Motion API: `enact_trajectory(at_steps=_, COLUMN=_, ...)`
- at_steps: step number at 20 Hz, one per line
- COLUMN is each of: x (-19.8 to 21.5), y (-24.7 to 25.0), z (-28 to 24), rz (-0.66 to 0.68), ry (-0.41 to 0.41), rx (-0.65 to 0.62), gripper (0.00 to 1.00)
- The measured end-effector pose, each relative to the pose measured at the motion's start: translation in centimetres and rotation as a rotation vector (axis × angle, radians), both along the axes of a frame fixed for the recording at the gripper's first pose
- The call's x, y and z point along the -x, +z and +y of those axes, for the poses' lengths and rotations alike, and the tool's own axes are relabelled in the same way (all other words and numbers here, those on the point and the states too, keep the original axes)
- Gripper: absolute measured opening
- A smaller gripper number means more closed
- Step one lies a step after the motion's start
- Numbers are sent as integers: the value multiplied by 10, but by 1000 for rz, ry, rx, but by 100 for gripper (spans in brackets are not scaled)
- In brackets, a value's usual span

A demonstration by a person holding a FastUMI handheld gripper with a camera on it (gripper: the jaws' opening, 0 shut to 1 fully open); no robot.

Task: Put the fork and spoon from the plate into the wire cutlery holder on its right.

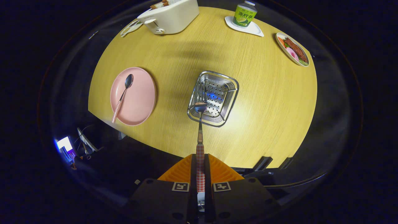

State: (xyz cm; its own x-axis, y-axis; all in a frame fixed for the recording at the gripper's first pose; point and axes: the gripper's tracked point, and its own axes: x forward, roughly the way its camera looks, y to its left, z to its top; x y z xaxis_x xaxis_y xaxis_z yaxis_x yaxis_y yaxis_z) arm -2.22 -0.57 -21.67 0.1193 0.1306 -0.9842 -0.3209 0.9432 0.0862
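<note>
We see the gripper (200, 169) closed on the checked handle of the fork (200, 130), both fingers (178, 172) pressed against it from either side with no gap left between them and the handle. The fork runs straight ahead of the fingers, and its tined head sits over the near rim of the wire cutlery holder (227, 99), seemingly just inside the basket; we cannot tell whether the tines touch the perforated floor.

The holder stands around the middle of the round wooden table (264, 102), a little toward its near edge. To the holder's left, well apart from it and close to the table's left edge, lies the pink plate (141, 99). The spoon (122, 96) rests on that plate, its bowl toward the far side and its checked handle reaching over the plate's near rim.

Along the far edge we see a white toaster (171, 17) with bread in its slots, and just beside it, toward the left edge, a small dish (130, 28). Further along the far edge a green bottle (244, 14) stands upright on a white coaster (253, 29). Near the far right edge lies an oval plate of food (293, 49). Below the table's left edge a lit screen (64, 143) glows in the dark.
</note>
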Motion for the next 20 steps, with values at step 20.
enact_trajectory(at_steps=20, x=-36, y=-2, z=-17, rz=458, ry=88, rx=242, gripper=13)
